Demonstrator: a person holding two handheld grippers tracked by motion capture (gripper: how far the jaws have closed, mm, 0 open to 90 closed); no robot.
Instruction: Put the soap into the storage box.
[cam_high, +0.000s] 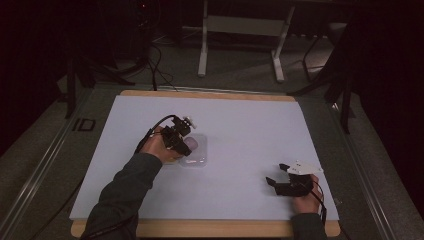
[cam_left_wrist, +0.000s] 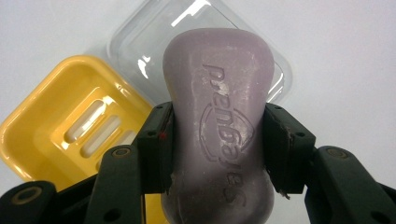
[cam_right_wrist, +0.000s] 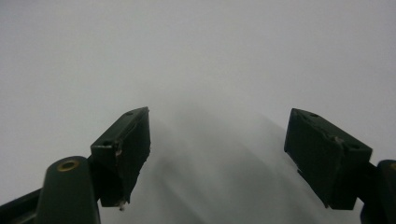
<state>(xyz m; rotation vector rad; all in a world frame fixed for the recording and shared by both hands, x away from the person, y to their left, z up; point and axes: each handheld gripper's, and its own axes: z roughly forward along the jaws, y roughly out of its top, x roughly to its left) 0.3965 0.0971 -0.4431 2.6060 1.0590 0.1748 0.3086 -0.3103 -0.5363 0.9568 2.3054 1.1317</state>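
Observation:
A purple bar of soap (cam_left_wrist: 219, 121) with embossed lettering is clamped between the jaws of my left gripper (cam_left_wrist: 217, 144), which is shut on it. Beneath it lie a yellow soap dish (cam_left_wrist: 70, 126) with drain slots and a clear plastic lid (cam_left_wrist: 135, 51), side by side on the white table. In the high view the left gripper (cam_high: 186, 144) holds the soap (cam_high: 191, 143) over the clear lid (cam_high: 196, 159) near the table's middle. My right gripper (cam_high: 276, 174) rests open near the front right, and its jaws (cam_right_wrist: 217, 158) have nothing between them.
The white tabletop (cam_high: 240, 130) has wooden edges at front and back. Beyond its far edge stand a white frame's legs (cam_high: 240, 45) and dark cables on the floor. A metal rail (cam_high: 45, 155) runs along the left side.

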